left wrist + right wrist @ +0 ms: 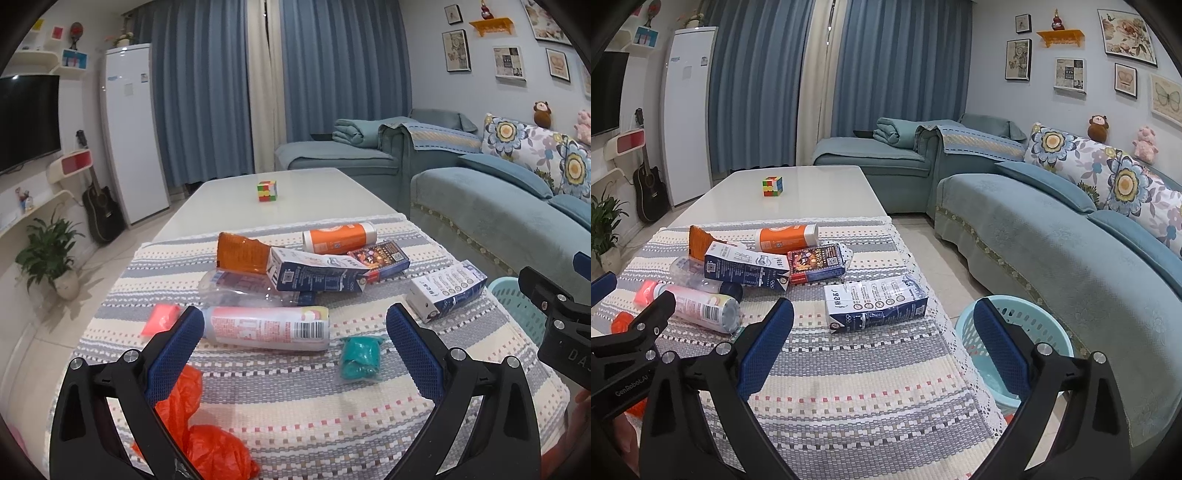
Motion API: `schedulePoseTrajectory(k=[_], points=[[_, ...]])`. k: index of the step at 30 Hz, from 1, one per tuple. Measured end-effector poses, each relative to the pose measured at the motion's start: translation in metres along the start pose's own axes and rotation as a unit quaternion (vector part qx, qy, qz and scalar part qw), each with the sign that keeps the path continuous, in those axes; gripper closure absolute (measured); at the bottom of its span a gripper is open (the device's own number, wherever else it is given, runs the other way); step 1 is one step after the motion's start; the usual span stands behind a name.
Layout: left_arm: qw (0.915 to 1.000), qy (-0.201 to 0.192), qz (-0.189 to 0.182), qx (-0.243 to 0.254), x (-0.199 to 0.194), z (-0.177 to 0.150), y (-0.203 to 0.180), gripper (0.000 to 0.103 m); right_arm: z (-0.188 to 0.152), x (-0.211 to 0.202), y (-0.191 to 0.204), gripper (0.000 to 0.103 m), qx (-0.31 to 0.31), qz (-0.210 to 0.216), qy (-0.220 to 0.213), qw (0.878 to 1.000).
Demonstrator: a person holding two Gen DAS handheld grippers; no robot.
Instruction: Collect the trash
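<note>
Both the left gripper [295,325] and right gripper [884,317] hover with jaws apart above the tabletop's near edge, the left view alone showing the teal wrapper [360,358], the right view the basket [1012,332] beside the right edge.

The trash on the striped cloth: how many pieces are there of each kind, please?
Cartons and boxes: 3 (milk carton, second milk carton, dark printed box)
Bottles: 4 (pink bottle, orange bottle, clear bottle, crushed orange bottle)
Bags and wrappers: 3 (teal wrapper, orange bag, pink scrap)
Total: 10
</note>
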State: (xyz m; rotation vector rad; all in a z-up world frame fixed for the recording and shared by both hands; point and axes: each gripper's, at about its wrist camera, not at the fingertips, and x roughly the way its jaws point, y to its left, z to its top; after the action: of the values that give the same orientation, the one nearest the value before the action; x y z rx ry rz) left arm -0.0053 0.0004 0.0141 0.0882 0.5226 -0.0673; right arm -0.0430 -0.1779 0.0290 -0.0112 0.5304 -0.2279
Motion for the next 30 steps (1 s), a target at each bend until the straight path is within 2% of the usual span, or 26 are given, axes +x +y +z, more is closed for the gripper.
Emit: schedulePoseTrajectory(k=[16, 18, 21, 23, 26, 30], points=[[1.0000, 0.000, -0.005, 0.003, -0.003, -0.003, -0.001, 0.007, -0.001, -0.002, -0.002, 0.011, -0.004, 0.003, -0.002, 1.000], [0.9999, -0.006, -0.007, 0.007, -0.013, -0.001, 0.007, 0.007, 0.000, -0.004, -0.002, 0.014, -0.002, 0.007, -0.004, 1.000], [1.0000, -0.009, 0.002, -0.002, -0.028, 0.003, 0.033, 0.007, 0.000, -0.010, -0.002, 0.025, -0.011, 0.003, -0.017, 1.000], [0.9992, 0.010, -0.006, -0.038, -0.038, 0.003, 0.062, 0.007, -0.002, -0.011, -0.003, 0.034, -0.013, 0.006, -0.020, 1.000], [0.9948, 0.041, -0.005, -0.093, -0.047, -0.008, 0.100, 0.007, -0.007, -0.010, -0.003, 0.042, -0.006, 0.025, -0.012, 1.000], [0.9898, 0.090, -0.003, -0.110, -0.039, -0.031, 0.116, 0.007, -0.011, -0.009, 0.000, 0.048, 0.000, 0.046, 0.002, 0.999]])
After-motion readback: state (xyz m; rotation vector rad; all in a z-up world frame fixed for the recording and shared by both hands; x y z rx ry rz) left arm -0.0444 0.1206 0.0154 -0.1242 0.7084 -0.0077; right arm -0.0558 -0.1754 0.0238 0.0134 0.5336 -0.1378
